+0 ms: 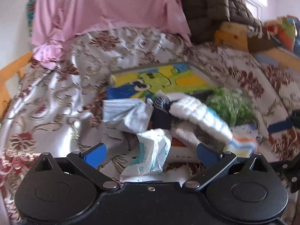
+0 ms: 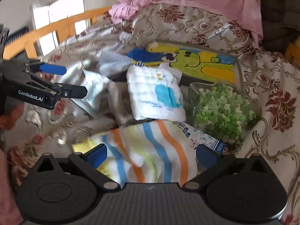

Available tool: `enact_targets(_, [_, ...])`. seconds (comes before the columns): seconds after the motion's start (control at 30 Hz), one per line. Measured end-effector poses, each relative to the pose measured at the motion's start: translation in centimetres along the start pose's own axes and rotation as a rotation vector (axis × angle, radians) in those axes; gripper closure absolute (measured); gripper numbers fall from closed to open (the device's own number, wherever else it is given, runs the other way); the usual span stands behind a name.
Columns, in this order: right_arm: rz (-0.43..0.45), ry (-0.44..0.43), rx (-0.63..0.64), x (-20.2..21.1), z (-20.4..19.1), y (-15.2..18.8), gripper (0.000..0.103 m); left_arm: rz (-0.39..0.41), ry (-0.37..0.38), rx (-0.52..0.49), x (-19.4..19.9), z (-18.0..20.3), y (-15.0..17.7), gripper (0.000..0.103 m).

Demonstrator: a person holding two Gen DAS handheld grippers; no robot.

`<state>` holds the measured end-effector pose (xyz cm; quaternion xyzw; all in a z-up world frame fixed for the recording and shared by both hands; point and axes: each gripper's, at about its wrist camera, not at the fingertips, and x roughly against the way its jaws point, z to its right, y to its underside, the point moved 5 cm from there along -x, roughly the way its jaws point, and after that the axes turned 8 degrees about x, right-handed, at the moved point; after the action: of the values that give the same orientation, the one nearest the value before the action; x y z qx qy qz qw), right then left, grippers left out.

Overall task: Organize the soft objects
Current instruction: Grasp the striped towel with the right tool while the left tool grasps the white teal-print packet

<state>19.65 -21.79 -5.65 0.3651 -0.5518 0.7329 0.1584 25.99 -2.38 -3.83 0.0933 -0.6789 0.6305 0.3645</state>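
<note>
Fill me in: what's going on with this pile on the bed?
A person is sorting soft items on a floral bedspread with two handheld tools. The right claw is open around a striped towel. The left claw is open over a crinkled white packet. A folded white cloth lies beside a container of green pieces.

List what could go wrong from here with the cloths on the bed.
1. The glass bowl of green paper stars sits right beside the striped towel; dragging the towel may tip it.
2. The right gripper straddles the towel, open; closing might pinch the bedspread too.
</note>
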Motion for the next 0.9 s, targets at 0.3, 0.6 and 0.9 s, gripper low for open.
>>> enact_targets(0.3, [-0.052,-0.013,0.068,-3.6,-0.8,0.0,0.000,-0.033,0.040,-0.015,-3.5,-0.3,1.1,0.001])
enact_targets(0.6, [-0.079,-0.040,0.153,-3.8,-2.6,0.5,0.023,-0.113,0.048,-0.052,-5.2,0.3,1.9,0.018])
enact_targets(0.9, [-0.078,-0.050,0.229,-3.2,-3.7,0.9,0.069,-0.117,0.006,-0.097,-4.5,0.5,1.8,0.054])
